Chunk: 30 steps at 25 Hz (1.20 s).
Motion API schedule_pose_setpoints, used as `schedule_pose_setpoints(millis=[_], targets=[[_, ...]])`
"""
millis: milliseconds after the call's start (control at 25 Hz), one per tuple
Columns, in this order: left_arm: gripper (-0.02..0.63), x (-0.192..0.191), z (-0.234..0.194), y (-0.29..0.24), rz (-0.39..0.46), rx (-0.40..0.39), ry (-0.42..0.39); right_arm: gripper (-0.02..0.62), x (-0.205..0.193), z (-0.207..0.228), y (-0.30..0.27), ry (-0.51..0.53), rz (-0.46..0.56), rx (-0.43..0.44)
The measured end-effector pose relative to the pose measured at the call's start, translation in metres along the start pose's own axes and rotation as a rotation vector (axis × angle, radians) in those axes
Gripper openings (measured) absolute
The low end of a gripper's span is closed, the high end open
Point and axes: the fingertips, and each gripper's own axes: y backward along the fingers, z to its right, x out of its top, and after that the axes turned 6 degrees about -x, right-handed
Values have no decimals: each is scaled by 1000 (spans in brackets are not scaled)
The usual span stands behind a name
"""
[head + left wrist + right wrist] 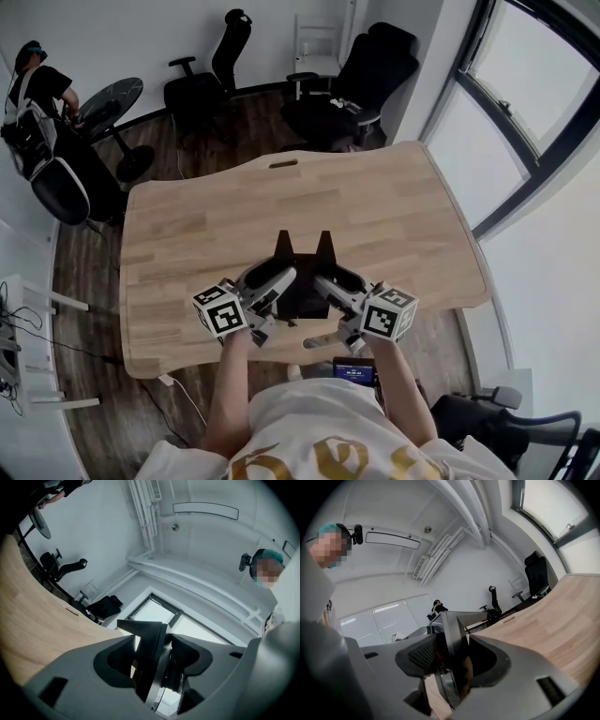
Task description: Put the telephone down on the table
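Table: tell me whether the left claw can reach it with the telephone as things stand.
Probably yes. The left claw and right claw are both shut on the telephone, held over the table; the wood around it looks bare.

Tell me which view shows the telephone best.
The head view: the telephone appears as a dark slab held between the left gripper and the right gripper above the table. Each gripper view shows only its thin edge, pinched between that gripper's jaws.

An office: swivel chairs (370, 80), wooden desk (394, 216).
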Motion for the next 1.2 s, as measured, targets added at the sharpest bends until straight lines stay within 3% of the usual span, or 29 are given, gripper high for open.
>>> schedule_pose_setpoints(millis=[400,1200], targets=[[221,6,-30,-6,19,38,12,199,3,22,-25,-7,-32,25],[222,-7,-108,-9,12,111,114,199,-21,77,-76,-90,-133,10]])
